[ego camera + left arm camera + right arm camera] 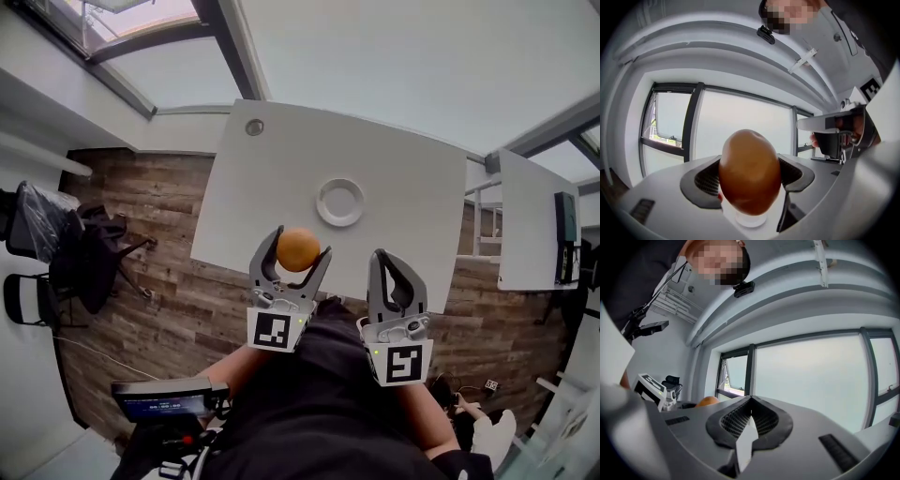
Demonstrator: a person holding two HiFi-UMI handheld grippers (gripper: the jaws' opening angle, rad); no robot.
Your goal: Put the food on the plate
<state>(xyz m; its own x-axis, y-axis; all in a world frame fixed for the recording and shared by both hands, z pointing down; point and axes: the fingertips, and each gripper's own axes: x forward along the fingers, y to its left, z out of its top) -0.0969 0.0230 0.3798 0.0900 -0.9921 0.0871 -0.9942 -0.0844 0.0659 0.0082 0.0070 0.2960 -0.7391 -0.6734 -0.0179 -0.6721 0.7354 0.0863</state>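
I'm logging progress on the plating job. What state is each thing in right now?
left gripper, shut on the orange food
orange food, clamped between the left jaws, not yet on the plate
right gripper, shut, nothing between its jaws
plate, empty, lying flat on the white table

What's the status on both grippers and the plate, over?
Left gripper shut on round orange-brown food. Right gripper shut, empty. Round white plate bare on white table, nothing between food and plate.
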